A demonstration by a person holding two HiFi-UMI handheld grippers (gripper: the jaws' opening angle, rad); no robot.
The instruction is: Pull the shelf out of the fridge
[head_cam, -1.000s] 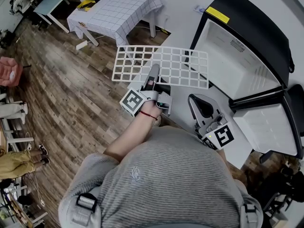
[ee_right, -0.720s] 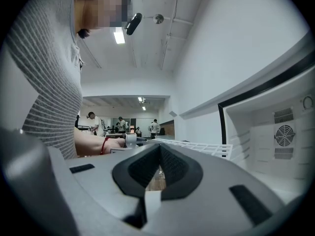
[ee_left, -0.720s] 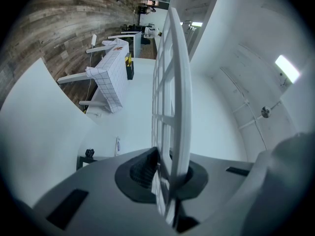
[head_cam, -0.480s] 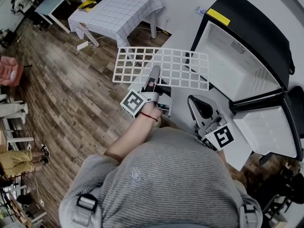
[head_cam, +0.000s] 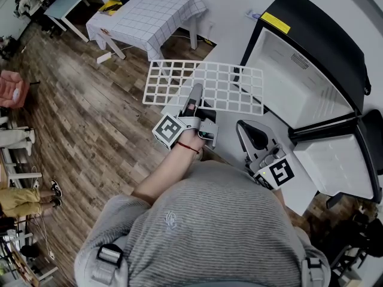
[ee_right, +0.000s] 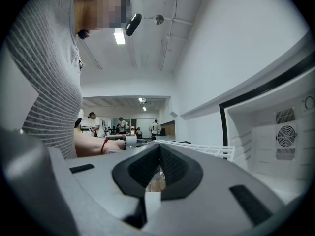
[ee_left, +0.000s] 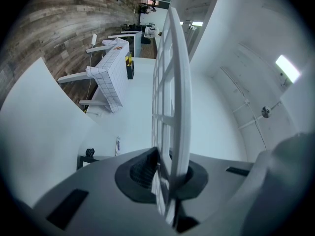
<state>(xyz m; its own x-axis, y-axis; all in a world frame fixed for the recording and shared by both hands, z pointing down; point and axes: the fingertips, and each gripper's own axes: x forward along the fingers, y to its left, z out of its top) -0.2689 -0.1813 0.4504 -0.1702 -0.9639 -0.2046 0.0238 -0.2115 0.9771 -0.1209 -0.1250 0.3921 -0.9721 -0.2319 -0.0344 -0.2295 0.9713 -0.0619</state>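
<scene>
Far left: table (head_cam: 146, 14) with a checked cloth, standing on wood floor (head_cam: 90, 118). Centre: the white wire shelf (head_cam: 203, 85) is out of the fridge, carried roughly flat in the air between table and cabinet. The left gripper (head_cam: 194, 94) holds it by the middle of its near edge. In the left gripper view the jaws are nearly closed and pinch the shelf's rim bar (ee_left: 179, 82) between the pads (ee_left: 147, 168). Right of centre: the right gripper (head_cam: 242, 127) hangs beside the shelf, apart from it, with jaws together and nothing between them (ee_right: 158, 166). Far right: fridge (head_cam: 311, 70), door open, cavity bare. The shelf's right end sits close to the cabinet's front corner; I cannot tell whether they touch. Risks, as I judge them: one narrow pinch on a thin bar carries a wide grid, so the shelf could pivot in the pads or droop at its far edge. A swing could knock its right end against the cabinet, or its left corner against the table. The idle right gripper gives it no second support.
</scene>
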